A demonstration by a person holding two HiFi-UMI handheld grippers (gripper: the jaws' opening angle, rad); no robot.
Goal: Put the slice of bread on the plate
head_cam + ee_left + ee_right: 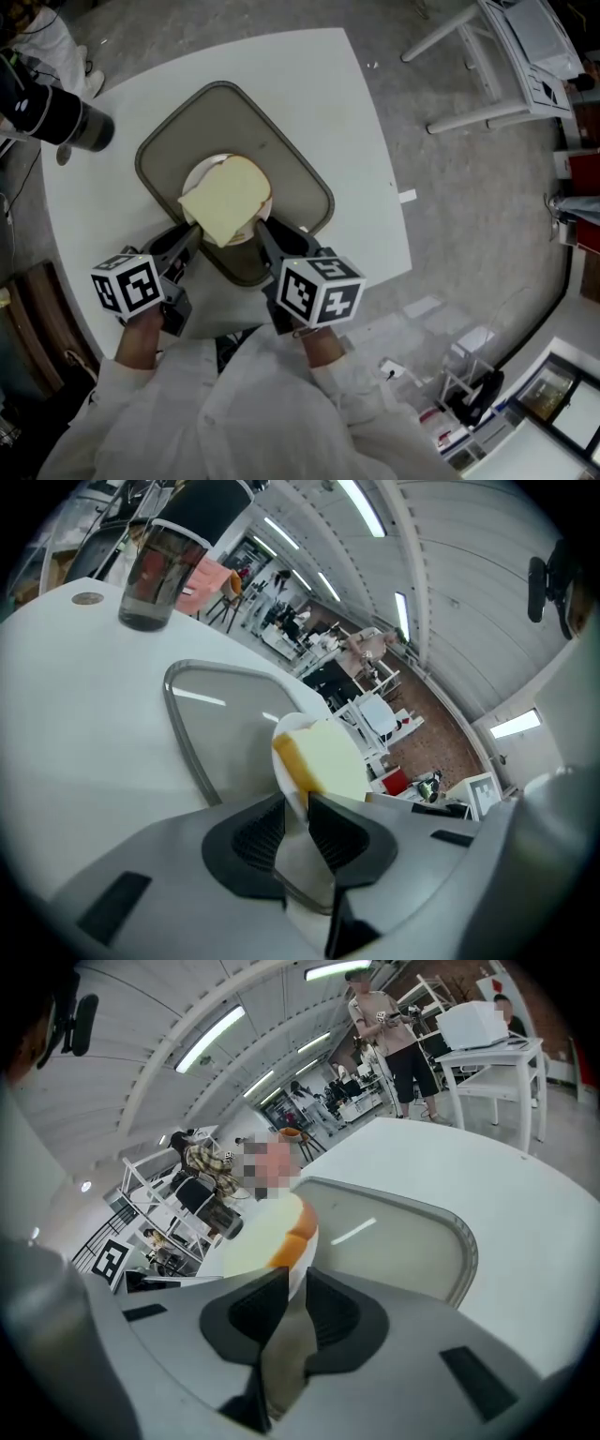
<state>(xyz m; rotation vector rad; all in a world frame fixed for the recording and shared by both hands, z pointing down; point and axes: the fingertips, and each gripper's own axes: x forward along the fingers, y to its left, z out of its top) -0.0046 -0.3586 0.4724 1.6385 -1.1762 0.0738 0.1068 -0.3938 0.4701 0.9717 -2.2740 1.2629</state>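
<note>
**Bread is lying on the plate; both grippers are pinching the rim**

Your left gripper [295,808] is holding its jaws at a thin gap, clamped on the near rim of the white plate [199,176]. Your right gripper [295,1283] is pinching the same rim from the other side.

The slice of bread [228,199] is lying flat on the plate, overhanging its near edge between your two tools. The plate is sitting inside the grey tray [187,122] on the white table [319,94].

The placing itself is looking finished, so you are probably steadying or repositioning the plate. Whichever you are doing next, it is calling for level, matched hands so that the bread is not sliding off.

The bread is covering most of the plate. It is hard to tell whether your pads are also nipping the crust, or whether the plate is resting on the tray.
</note>
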